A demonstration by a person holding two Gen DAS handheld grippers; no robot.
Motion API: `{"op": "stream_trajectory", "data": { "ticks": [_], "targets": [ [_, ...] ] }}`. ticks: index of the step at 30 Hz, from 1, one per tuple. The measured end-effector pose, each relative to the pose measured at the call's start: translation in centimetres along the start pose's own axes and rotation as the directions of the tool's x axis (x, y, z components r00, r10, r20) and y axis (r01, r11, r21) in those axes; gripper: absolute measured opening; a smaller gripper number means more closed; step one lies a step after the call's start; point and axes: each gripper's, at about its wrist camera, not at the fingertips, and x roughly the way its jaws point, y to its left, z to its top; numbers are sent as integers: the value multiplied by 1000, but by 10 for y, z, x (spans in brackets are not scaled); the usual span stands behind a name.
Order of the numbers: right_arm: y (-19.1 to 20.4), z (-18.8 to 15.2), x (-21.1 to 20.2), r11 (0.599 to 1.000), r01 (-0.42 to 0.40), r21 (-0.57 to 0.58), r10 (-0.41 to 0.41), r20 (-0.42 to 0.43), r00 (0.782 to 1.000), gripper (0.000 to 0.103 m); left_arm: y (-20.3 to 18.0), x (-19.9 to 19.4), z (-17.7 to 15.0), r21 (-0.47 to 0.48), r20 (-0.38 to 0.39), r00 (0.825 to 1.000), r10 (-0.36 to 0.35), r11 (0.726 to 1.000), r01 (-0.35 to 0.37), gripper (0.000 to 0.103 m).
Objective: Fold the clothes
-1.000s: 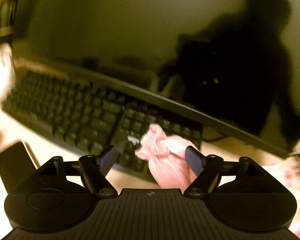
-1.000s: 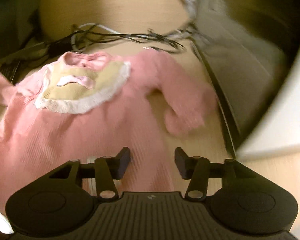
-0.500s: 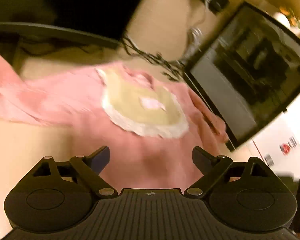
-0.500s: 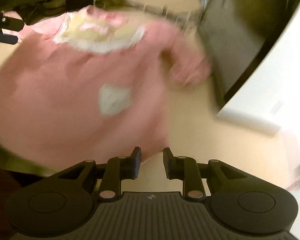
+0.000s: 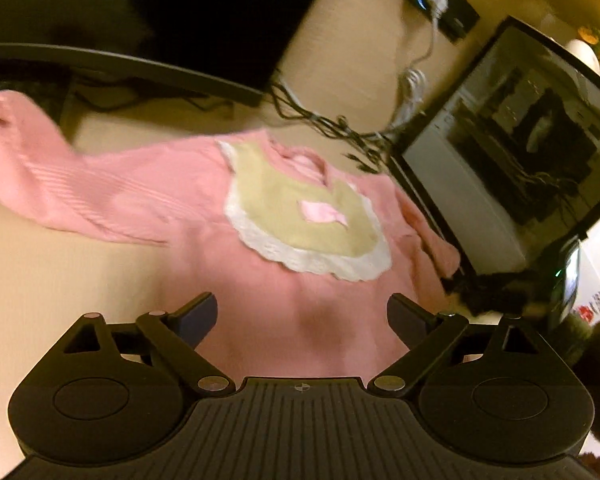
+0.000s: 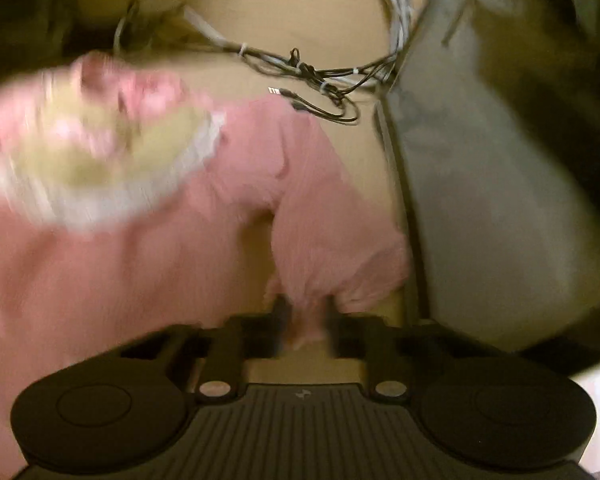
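Jaws of the left gripper (image 5: 302,314) stand wide apart and hold nothing, hovering above the lower body of the pink baby garment (image 5: 284,300). Those of the right gripper (image 6: 303,322) are drawn close about the cuff of the garment's sleeve (image 6: 332,256); heavy blur leaves the firmness of the pinch uncertain. The garment lies front-up on the tan desk (image 5: 40,280), its cream bib panel (image 5: 300,216) (edged in white lace, with a small pink bow) uppermost. One sleeve stretches away from the bib toward a dark monitor (image 5: 148,8); the other ends just beside the tilted screen (image 5: 512,152). Beyond the garment's neckline lies a tangle of cables (image 5: 332,128).
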Motion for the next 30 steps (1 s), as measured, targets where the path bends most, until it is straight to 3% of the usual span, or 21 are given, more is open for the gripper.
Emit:
{"op": "stream_trajectory", "data": {
  "ticks": [2,4,8,12,19,21,23,24,26,30],
  "targets": [
    [-18,27,-20,981,-133,140,122,83,989,10,7,-6,-2,-20,10,1000,26,999,-26,96],
    [-31,60,-46,944,-243,221,200,199,959,10,8,-7,-3,-29,11,1000,29,999,-29,96],
    [-31,113,-74,892,-389,231,303,334,892,10,11,-9,-6,-48,11,999,35,998,-34,96],
    [-1,141,-64,827,-515,226,431,334,838,10,14,-12,-9,-67,12,999,41,997,-40,96],
    [61,156,-57,805,-578,135,504,359,785,17,20,-15,-13,-97,8,999,48,994,-47,97],
    [63,154,-63,793,-599,113,522,383,762,27,21,-15,-14,-103,4,999,46,994,-46,97],
    [59,151,-67,796,-596,105,515,402,757,31,22,-13,-13,-112,0,1000,30,993,-29,98],
    [55,148,-66,803,-586,110,503,402,765,31,22,-12,-12,-115,-1,1000,20,993,-20,98],
    [45,139,-59,823,-552,134,469,387,794,31,20,-8,-8,-117,-1,1000,2,993,-2,97],
    [24,98,-22,862,-459,215,392,289,873,31,17,-1,0,-118,2,1000,-14,993,14,97]
  ]
}}
